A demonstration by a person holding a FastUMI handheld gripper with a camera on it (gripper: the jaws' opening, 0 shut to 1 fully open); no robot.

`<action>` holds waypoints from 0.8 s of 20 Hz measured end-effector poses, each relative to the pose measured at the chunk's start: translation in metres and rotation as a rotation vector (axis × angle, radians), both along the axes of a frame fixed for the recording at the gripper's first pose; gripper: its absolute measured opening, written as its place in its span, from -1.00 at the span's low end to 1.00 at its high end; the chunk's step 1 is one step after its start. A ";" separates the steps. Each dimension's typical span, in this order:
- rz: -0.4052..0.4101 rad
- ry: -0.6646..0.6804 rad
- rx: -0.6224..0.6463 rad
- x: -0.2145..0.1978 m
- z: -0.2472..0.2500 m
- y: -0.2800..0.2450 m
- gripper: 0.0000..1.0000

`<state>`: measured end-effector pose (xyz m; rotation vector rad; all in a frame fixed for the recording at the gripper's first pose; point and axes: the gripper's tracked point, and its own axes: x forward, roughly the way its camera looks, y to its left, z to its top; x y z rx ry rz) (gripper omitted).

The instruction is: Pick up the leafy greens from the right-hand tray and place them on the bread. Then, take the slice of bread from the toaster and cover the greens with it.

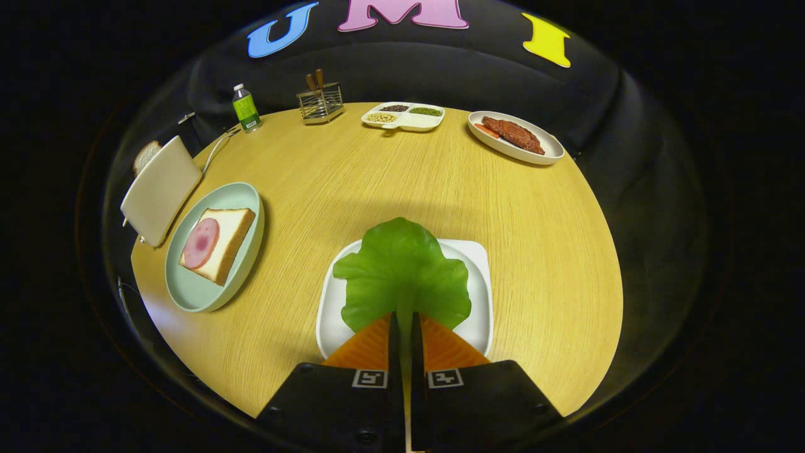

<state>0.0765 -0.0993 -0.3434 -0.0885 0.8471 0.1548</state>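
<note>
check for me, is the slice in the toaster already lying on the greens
No: the bread slice sits in the toaster, while the gripper is shut on the leafy greens over the white tray.

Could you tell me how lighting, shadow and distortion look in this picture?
Gripper view: fisheye bends the table edge into a curve; even overhead light; a soft shadow lies ahead of the lettuce leaf; the gripper, jaws shut on the leaf's stem, is sharp; the far dishes are small but clear.

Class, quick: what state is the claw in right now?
Claw: shut on the stem of the green lettuce leaf, over the square white tray.
</note>
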 end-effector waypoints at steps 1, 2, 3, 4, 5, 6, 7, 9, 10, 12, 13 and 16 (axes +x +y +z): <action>-0.005 -0.009 -0.007 -0.003 0.008 0.001 -0.83; -0.005 -0.020 -0.016 -0.005 0.018 0.002 -0.83; -0.003 -0.038 -0.030 -0.006 0.029 0.003 -0.83; -0.001 -0.057 -0.039 -0.006 0.041 0.006 -0.83; -0.002 -0.073 -0.039 -0.006 0.052 0.010 -0.83; -0.003 -0.086 -0.034 -0.006 0.063 0.017 -0.83; -0.002 -0.098 -0.028 -0.006 0.075 0.025 -0.83; -0.002 -0.114 -0.022 -0.008 0.093 0.041 -0.83; 0.002 -0.120 -0.011 -0.008 0.101 0.052 -0.83; 0.029 -0.129 0.015 -0.010 0.113 0.080 -0.83; 0.046 -0.137 0.020 -0.011 0.118 0.095 -0.83; 0.097 -0.155 0.036 -0.011 0.125 0.139 -0.83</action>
